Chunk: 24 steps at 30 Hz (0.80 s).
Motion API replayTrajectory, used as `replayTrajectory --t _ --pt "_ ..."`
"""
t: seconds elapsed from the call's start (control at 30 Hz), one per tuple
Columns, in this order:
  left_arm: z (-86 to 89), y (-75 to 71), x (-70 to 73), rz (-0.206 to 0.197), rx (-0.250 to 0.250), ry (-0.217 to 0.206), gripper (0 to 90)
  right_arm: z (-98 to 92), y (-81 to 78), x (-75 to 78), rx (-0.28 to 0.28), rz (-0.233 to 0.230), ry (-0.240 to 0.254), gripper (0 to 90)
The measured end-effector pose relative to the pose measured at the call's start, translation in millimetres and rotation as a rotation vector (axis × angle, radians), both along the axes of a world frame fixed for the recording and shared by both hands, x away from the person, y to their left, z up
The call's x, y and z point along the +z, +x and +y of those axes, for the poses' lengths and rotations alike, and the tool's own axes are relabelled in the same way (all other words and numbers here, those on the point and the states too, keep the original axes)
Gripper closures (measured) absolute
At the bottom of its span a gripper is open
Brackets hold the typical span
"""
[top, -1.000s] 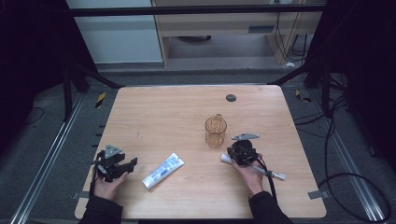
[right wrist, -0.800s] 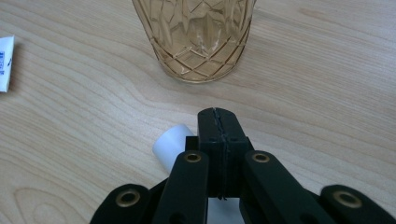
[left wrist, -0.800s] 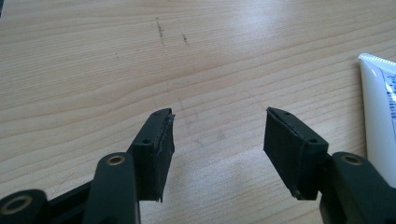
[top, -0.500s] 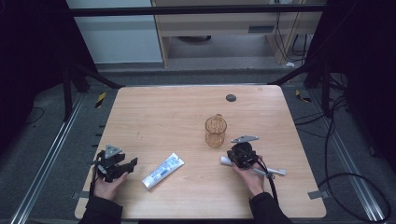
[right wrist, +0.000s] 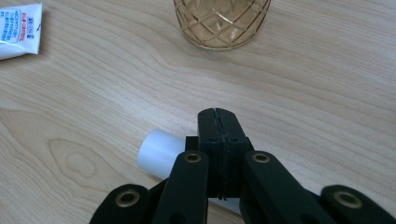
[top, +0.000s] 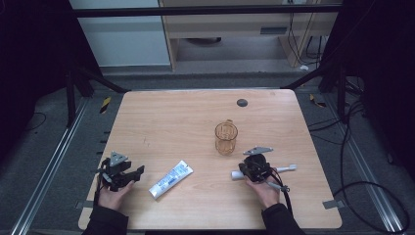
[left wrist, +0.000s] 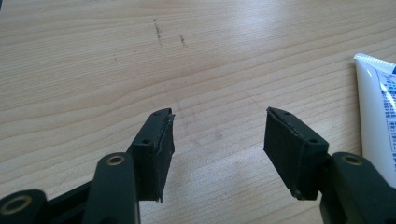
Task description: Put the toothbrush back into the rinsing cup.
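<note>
Wooden counter (top: 176,122), pale, rounded corners, fine grain with a few dark scuff marks toward the left. Small dark round disc (top: 242,103) near the far edge; too small to make out further.

Near the left corner, left gripper (top: 128,175) held in a hand (top: 113,196), grey three-cornered plate on top. In the left gripper view, fingers (left wrist: 156,149) spread wide, nothing between them, ribbed black pads over bare wood. Cut off at that view's right edge: a white tube (left wrist: 379,126) with blue print, just its flat crimped end and part of the body.

Same tube (top: 171,178) in the high view, lying flat between the two hands, slanted, cap end near, crimped end farther right. Print too small to read.

Right of centre, an amber glass mug (top: 226,137), upright, cut diamond pattern on the wall, handle on the far side. In the right gripper view, just the lower part of the mug (right wrist: 222,23), top cut off.

Near side of the mug, right gripper (top: 248,168) in the other hand (top: 265,192). Fingers (right wrist: 218,128) pressed together, seam closed, nothing seen between them. Beneath them, a white cylinder (right wrist: 161,154), smooth and matte, mostly hidden by the gripper; in the high view, its ends sticking out left and right of the gripper. Touching the gripper or not: cannot tell.
</note>
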<state>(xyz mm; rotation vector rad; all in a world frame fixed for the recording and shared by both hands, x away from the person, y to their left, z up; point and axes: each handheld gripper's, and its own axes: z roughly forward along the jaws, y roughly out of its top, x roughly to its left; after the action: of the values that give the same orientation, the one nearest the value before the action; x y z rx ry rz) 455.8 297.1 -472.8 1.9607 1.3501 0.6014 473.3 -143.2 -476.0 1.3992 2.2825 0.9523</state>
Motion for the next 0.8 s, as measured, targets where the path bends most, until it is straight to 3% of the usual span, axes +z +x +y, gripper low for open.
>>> replayTrajectory --t 0.8 --pt "-0.6 -0.8 0.1 0.001 -0.002 0.0 41.7 -12.2 -20.5 -0.3 0.044 0.029 0.008 90.0"
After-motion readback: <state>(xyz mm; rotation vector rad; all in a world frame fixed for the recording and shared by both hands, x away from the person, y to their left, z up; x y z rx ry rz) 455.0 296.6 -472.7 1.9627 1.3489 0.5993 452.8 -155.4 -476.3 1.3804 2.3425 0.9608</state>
